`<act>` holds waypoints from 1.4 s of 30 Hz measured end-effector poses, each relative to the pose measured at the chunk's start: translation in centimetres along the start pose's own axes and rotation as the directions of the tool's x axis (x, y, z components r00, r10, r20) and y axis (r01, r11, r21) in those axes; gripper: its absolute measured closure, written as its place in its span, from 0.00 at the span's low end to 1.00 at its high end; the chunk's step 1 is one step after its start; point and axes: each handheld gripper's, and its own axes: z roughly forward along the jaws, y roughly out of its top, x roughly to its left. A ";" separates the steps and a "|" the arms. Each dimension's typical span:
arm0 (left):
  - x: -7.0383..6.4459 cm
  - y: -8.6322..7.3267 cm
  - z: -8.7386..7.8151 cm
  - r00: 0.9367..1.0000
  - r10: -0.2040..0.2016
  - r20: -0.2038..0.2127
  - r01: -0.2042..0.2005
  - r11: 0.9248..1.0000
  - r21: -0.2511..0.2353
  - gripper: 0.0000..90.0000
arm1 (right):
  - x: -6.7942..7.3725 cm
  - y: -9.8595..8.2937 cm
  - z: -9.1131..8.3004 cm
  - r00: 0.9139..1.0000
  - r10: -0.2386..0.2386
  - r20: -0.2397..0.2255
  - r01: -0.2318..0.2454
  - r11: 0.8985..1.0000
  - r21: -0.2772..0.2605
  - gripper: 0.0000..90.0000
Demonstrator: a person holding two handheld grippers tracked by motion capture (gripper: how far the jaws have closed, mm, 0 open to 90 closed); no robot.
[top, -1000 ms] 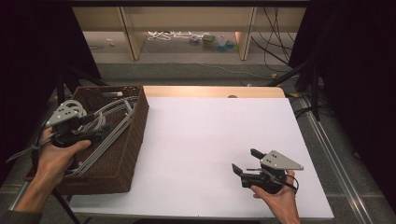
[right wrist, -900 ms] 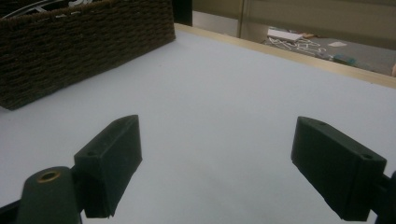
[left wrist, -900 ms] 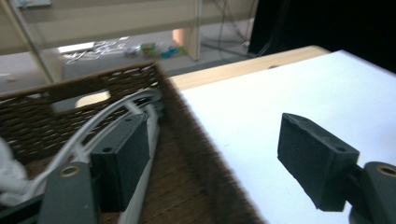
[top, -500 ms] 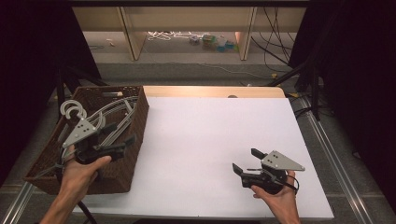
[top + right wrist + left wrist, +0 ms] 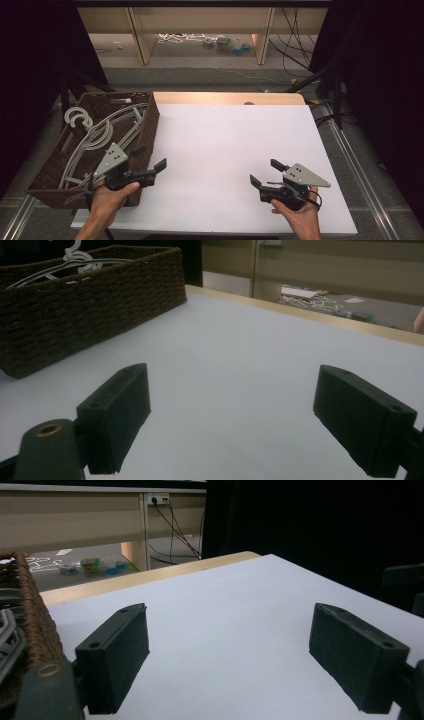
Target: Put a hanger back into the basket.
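Wicker basket (image 5: 148,122) left behind, the left gripper (image 5: 149,159) seemingly empty, both grippers' jaws spread; right gripper (image 5: 265,172) unmoved.

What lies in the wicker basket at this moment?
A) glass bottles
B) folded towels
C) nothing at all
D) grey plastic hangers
D: grey plastic hangers lie piled in the wicker basket, their hooks toward its far left corner, while the left gripper stands open and holds nothing at the basket's right wall.
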 end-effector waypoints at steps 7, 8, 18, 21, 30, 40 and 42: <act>-1.5 -2.2 0.5 0.998 0.054 0.012 -0.054 0.999 0.006 0.18 | 0.5 -0.4 0.0 1.000 0.000 0.001 0.000 1.000 -0.013 0.18; -1.6 -2.6 0.6 0.999 0.050 0.008 -0.050 0.999 0.008 0.18 | 0.7 -0.4 -0.2 1.000 -0.001 -0.004 0.001 1.000 0.007 0.18; -1.6 -4.2 0.0 0.998 0.060 0.024 -0.059 0.998 -0.008 0.18 | 1.5 -1.0 -0.3 1.000 -0.007 -0.008 0.007 1.000 0.005 0.18; -1.6 -4.2 -0.4 0.998 0.057 0.016 -0.056 0.998 -0.016 0.18 | 1.5 -1.4 -0.4 1.000 -0.006 -0.007 0.006 1.000 0.002 0.18; -1.5 -4.3 -0.3 0.998 0.059 0.024 -0.059 0.998 -0.006 0.18 | 1.6 -1.3 -0.5 1.000 -0.012 -0.013 0.012 1.000 -0.010 0.18; -1.5 -4.4 -0.3 0.998 0.058 0.025 -0.058 0.998 -0.001 0.18 | 1.5 -1.3 -0.5 1.000 -0.009 -0.004 0.009 1.000 -0.014 0.18; -1.5 -4.4 -0.2 0.998 0.060 0.027 -0.060 0.998 -0.002 0.18 | 1.5 -1.3 -0.5 1.000 -0.010 -0.005 0.010 1.000 -0.014 0.18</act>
